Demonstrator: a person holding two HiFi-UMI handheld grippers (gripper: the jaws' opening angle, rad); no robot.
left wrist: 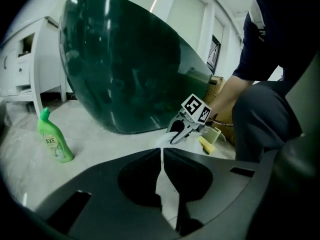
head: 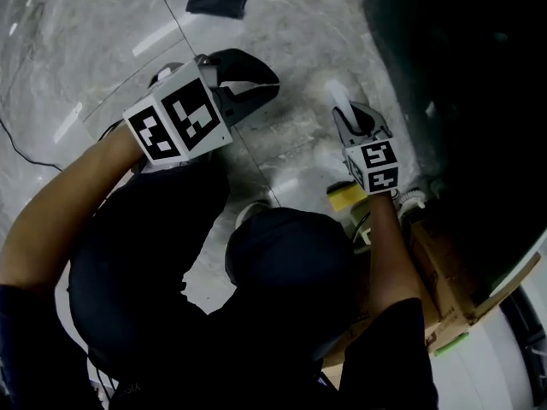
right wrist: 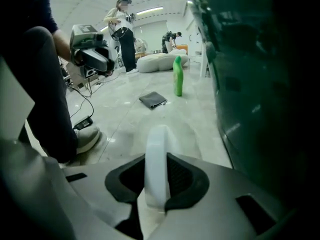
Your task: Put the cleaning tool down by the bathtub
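The cleaning tool's white handle (right wrist: 156,166) stands upright between the jaws of my right gripper (right wrist: 157,149), which is shut on it. From the head view the handle (head: 337,98) sticks out past the right gripper (head: 357,118), low over the pale floor next to the dark green bathtub (head: 461,75). The left gripper view shows the right gripper (left wrist: 181,133) with the handle (left wrist: 165,140) at the foot of the tub (left wrist: 130,69). My left gripper (head: 249,82) hangs higher at the left, shut (left wrist: 162,153) and holding nothing.
A yellow sponge (head: 346,196) lies on the floor by my right wrist. A green bottle (left wrist: 54,138) stands near the tub's far end, with a dark cloth (right wrist: 152,100) on the floor. Cardboard boxes (head: 440,272) sit behind me. People stand far off.
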